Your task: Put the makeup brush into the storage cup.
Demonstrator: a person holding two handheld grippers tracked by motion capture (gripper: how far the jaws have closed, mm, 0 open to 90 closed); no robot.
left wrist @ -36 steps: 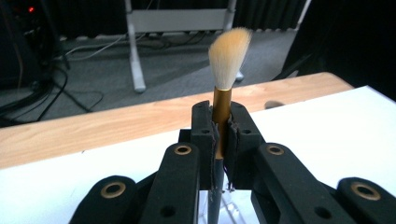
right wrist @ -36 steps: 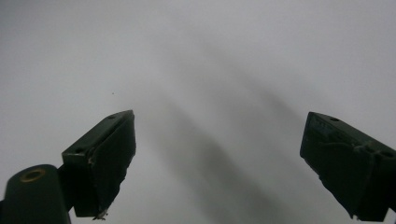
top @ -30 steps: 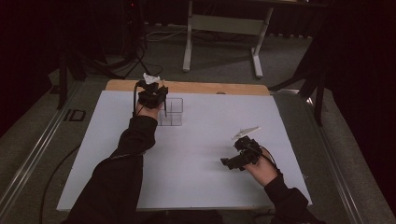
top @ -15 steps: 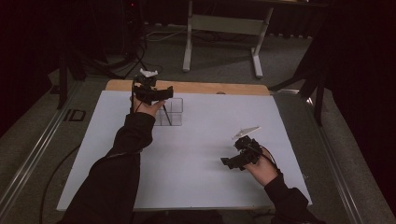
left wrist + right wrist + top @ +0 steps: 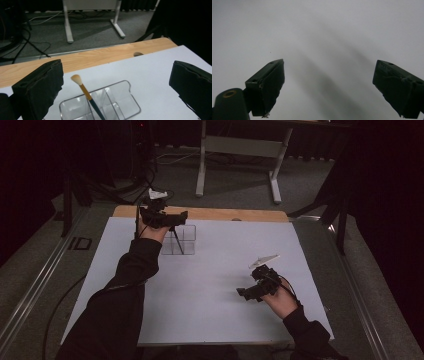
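Dim room with dark, murky edges; the white table (image 5: pixel 210 305) catches soft overhead light, with blurred shadows in the right gripper view.

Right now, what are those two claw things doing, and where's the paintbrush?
Left gripper jaws just opened, nothing between them. Right gripper open over bare table. Paintbrush stands tilted in clear organizer, bristles up. Nothing in the way.

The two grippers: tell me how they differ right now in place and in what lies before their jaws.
The left gripper is raised over the clear organizer at the table's far edge; the right gripper sits low near the front. A brush stands in the organizer below the left gripper's jaws, which have just been opening; the right gripper faces bare white table. Both are open and hold nothing.
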